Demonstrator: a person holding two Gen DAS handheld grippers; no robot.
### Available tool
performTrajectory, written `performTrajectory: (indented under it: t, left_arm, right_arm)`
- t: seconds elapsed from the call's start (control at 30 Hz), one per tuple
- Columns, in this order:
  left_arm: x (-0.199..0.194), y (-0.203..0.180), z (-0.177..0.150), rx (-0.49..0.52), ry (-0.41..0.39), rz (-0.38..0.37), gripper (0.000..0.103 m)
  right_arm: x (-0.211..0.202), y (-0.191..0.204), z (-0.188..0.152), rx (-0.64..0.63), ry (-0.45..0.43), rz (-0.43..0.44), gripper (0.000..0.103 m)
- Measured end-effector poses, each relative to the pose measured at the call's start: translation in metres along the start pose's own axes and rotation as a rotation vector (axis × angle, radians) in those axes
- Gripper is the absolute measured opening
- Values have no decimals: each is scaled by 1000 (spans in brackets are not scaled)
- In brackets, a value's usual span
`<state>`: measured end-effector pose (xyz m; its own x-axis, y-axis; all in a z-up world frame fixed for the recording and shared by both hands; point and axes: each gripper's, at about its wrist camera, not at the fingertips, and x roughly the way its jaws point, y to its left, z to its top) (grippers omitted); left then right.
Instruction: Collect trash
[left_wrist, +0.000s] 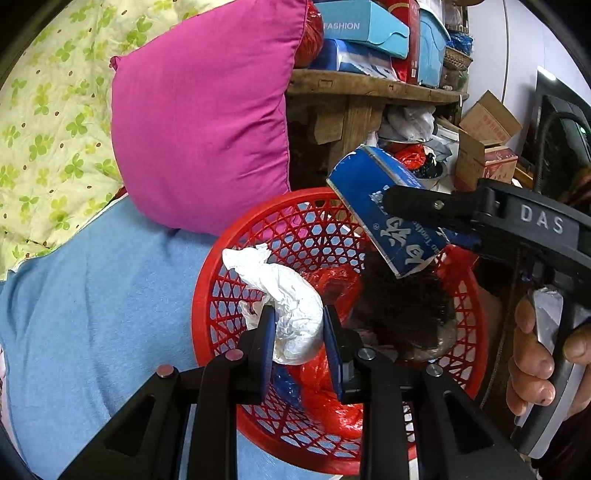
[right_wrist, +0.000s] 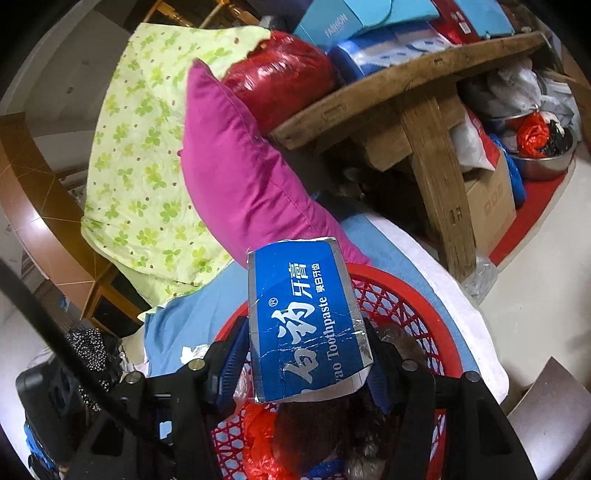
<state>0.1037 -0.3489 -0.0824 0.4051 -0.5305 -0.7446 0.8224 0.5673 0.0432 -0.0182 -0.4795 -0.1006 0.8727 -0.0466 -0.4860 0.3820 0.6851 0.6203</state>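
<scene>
A red mesh basket sits on the blue bedsheet; it also shows in the right wrist view. It holds red plastic and a dark furry lump. My left gripper is shut on a crumpled white tissue wad above the basket. My right gripper is shut on a blue toothpaste box and holds it over the basket. The box and the right gripper also show at the right of the left wrist view.
A magenta pillow and a green-patterned quilt lie behind the basket. A wooden bench stacked with boxes stands beyond, with cardboard boxes and a metal bowl on the floor.
</scene>
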Motion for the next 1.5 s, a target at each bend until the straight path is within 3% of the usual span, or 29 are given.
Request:
performTrajectory:
  t: [0.37, 0.93, 1.1, 1.27, 1.33, 1.4, 1.5]
  left_arm:
    - [17, 7, 1, -12, 20, -21, 28]
    - [19, 3, -9, -6, 32, -17, 33]
    - [16, 1, -13, -8, 28, -16, 55]
    - [7, -5, -15, 9, 11, 0, 56]
    - [2, -6, -17, 10, 2, 8, 59]
    - [-3, -7, -18, 7, -10, 19, 69]
    - [-11, -10, -20, 13, -26, 40, 69]
  right_arm:
    - [28, -9, 3, 38, 71, -48, 62]
    - [21, -8, -5, 36, 80, -53, 63]
    - [13, -6, -9, 22, 75, -55, 63]
    - [0, 0, -13, -3, 60, -53, 63]
    - [-6, 3, -15, -14, 52, -54, 63]
    - [-12, 6, -18, -29, 43, -58, 63]
    - [-23, 12, -23, -60, 29, -71, 63]
